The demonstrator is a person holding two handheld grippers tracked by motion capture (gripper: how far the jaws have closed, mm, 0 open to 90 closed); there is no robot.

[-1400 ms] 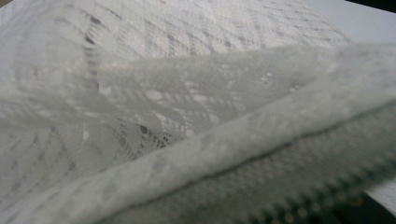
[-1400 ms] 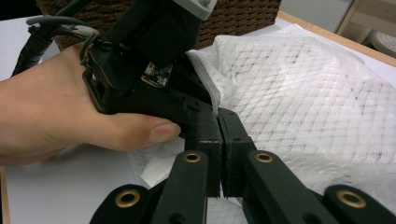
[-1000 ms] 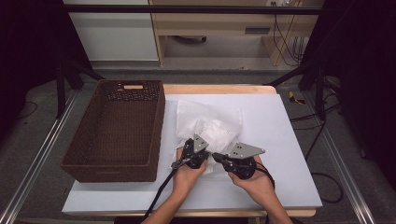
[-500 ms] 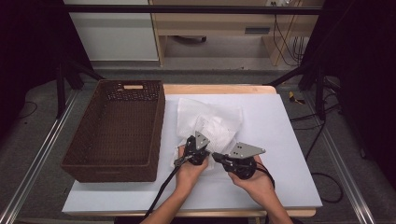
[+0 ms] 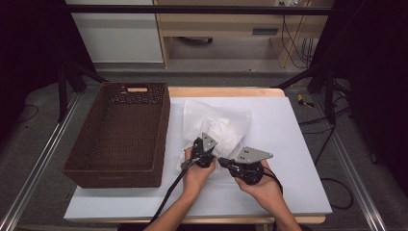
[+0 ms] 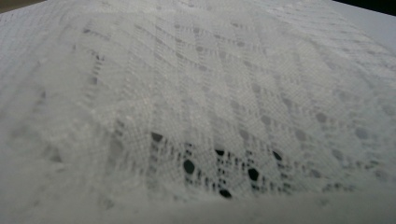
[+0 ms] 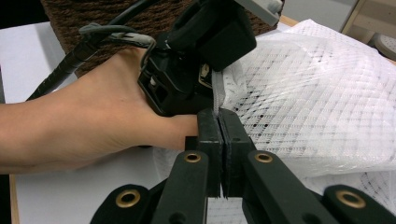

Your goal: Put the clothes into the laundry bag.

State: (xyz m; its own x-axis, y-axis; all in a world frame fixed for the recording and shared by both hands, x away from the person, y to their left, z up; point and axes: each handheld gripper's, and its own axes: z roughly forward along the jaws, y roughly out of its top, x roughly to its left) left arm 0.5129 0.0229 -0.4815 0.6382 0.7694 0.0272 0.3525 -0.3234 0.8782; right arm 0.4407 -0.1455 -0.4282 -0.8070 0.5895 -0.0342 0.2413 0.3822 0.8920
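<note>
— What is lying on the counter [image 5: 288, 144]?

— A white mesh cloth [image 5: 216, 126] is sitting crumpled near the middle of it, just beside the brown wicker basket [image 5: 120, 134] on the left.

— And the grippers?

— Both are working at the near edge of the cloth, close together. The right gripper [image 7: 220, 122] is clenching a thin fold of the cloth between its jaws, which are pressing flat against each other. The left gripper [image 5: 202, 150] is sitting just beside it, a hand [image 7: 93, 126] wrapping round its body.

— Is the left one grasping the cloth too?

— Its own view is pressed so close to the weave [image 6: 210, 116] that the jaws are blurring out, so the grip itself is hard to see; it seems to be clenched, probably on the cloth edge.
</note>
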